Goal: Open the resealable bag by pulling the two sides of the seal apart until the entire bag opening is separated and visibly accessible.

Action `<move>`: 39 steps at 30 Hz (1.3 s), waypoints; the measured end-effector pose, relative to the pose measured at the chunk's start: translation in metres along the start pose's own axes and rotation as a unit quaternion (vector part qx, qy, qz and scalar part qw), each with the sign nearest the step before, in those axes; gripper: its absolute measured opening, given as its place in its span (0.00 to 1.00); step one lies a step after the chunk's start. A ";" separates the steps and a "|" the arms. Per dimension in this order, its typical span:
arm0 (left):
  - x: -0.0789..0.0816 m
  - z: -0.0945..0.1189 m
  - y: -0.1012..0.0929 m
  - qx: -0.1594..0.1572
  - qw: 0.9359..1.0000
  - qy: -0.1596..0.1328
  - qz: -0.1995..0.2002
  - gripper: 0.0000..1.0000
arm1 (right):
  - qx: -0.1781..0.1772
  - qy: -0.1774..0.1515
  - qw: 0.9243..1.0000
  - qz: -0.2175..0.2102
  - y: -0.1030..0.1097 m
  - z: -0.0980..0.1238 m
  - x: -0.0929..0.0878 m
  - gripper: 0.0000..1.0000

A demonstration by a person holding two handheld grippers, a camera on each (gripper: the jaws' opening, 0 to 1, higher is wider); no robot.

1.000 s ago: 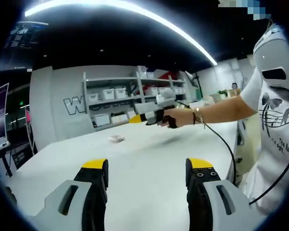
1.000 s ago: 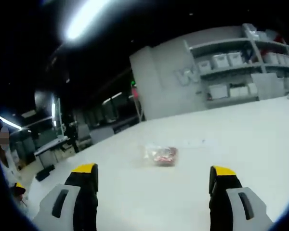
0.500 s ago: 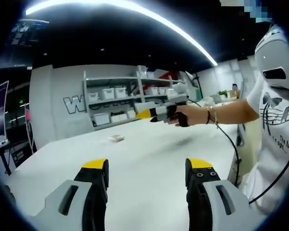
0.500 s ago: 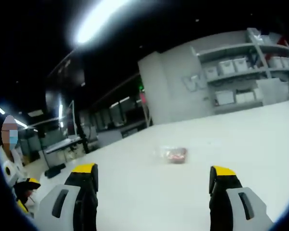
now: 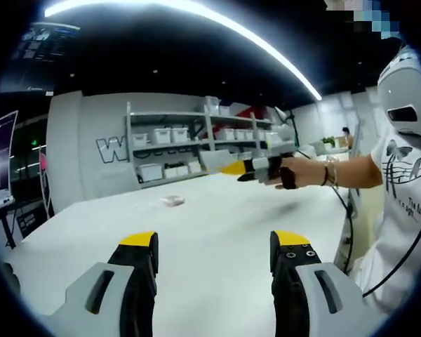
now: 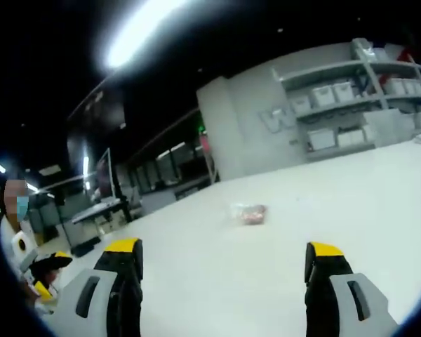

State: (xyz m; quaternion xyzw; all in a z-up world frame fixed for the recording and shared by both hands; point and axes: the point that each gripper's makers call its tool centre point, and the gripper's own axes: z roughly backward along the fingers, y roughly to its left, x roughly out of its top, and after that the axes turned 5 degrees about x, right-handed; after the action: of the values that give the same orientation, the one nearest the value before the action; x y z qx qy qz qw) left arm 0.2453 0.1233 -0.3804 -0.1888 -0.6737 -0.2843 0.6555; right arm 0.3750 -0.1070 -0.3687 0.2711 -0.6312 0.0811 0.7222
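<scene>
Shelving with white storage bins [image 5: 167, 135] lines the far wall of a dim workshop, and a wide white table [image 5: 217, 232] runs toward it. From the left gripper view, the left gripper [image 5: 208, 256] hovers above the table with its yellow-tipped jaws spread wide and nothing between them; the resealable bag [image 5: 172, 201] is a small pale shape far ahead on the tabletop, well apart from the jaws. The right gripper [image 5: 237, 168], held out in a person's hand [image 5: 289, 173], enters from the right, above the table. In the right gripper view, its jaws also stand wide and empty, with the bag lying flat on the table, its reddish contents faintly visible. I judge the task not yet begun: neither tool touches the bag, and approach, grasping both sides of the seal and pulling all remain.
</scene>
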 end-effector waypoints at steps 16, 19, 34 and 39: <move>-0.008 -0.005 0.000 -0.004 1.000 -0.002 0.013 0.64 | -0.001 -0.019 1.000 -0.003 0.012 0.041 -0.012 0.97; -0.007 -0.005 0.001 -0.003 1.000 -0.002 0.012 0.64 | -0.006 -0.028 1.000 0.002 0.012 0.054 -0.013 0.97; -0.008 -0.012 0.006 0.008 1.000 -0.001 0.018 0.64 | -0.015 -0.073 0.996 0.040 0.025 0.102 -0.021 0.97; -0.007 -0.011 0.003 0.013 1.000 -0.002 0.021 0.64 | -0.019 -0.083 0.995 0.049 0.031 0.114 -0.024 0.97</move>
State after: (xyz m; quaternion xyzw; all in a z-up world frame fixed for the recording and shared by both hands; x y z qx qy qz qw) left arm 0.2565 0.1193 -0.3868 -0.1948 -0.6744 -0.2619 0.6624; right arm 0.2571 -0.1319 -0.3762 0.2322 -0.7026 0.0819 0.6676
